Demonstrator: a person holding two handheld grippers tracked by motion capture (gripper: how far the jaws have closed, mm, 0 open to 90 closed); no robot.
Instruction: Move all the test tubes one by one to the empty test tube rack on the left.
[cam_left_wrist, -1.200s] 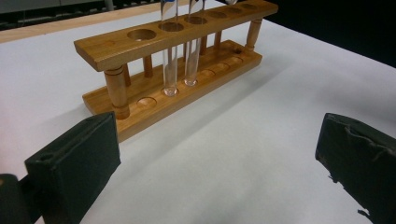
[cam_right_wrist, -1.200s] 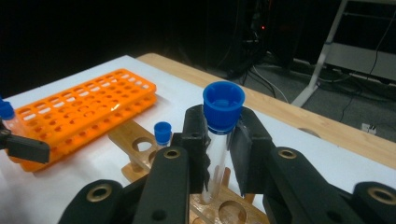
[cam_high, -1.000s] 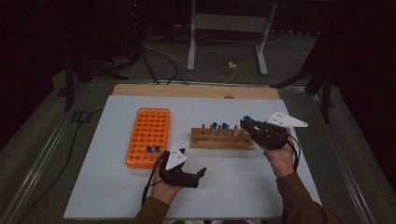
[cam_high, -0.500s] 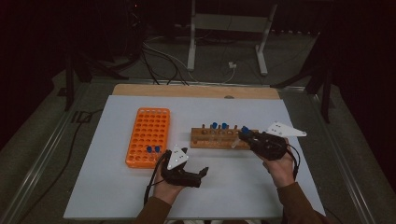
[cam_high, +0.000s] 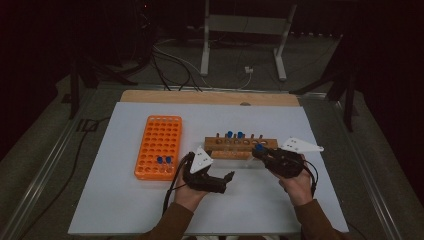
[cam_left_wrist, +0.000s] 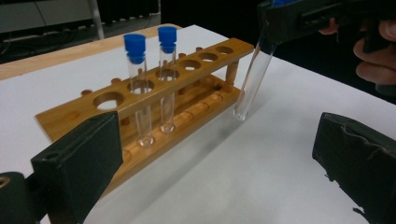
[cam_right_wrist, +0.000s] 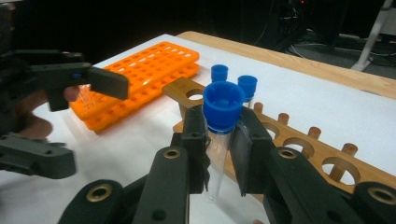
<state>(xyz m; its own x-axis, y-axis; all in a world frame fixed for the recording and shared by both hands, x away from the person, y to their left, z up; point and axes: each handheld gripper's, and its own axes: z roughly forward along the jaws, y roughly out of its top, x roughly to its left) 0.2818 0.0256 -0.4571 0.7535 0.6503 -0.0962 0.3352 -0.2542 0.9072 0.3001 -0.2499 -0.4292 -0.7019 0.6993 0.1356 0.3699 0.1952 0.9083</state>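
Note:
My right gripper (cam_high: 261, 152) is shut on a clear test tube with a blue cap (cam_right_wrist: 223, 105), held upright just below the cap. In the left gripper view that tube (cam_left_wrist: 252, 84) hangs beside the near right end of the wooden rack (cam_left_wrist: 187, 79), its tip just above or on the white table. Two blue-capped tubes (cam_left_wrist: 140, 88) stand in the wooden rack (cam_high: 240, 146). My left gripper (cam_high: 227, 180) is open with nothing between its fingers (cam_left_wrist: 79, 163), low over the table in front of the rack and pointing at it.
An orange plastic rack (cam_high: 159, 146) lies left of the wooden one, with two blue-capped tubes (cam_high: 164, 160) at its near edge. The white sheet (cam_high: 125, 205) covers the table. Beyond the far wooden edge, cables and a metal stand (cam_high: 245, 30) are on the floor.
My right hand has come down and nearer with the tube, from above the rack's right end to beside it. The left gripper has shifted slightly right and up, still open.

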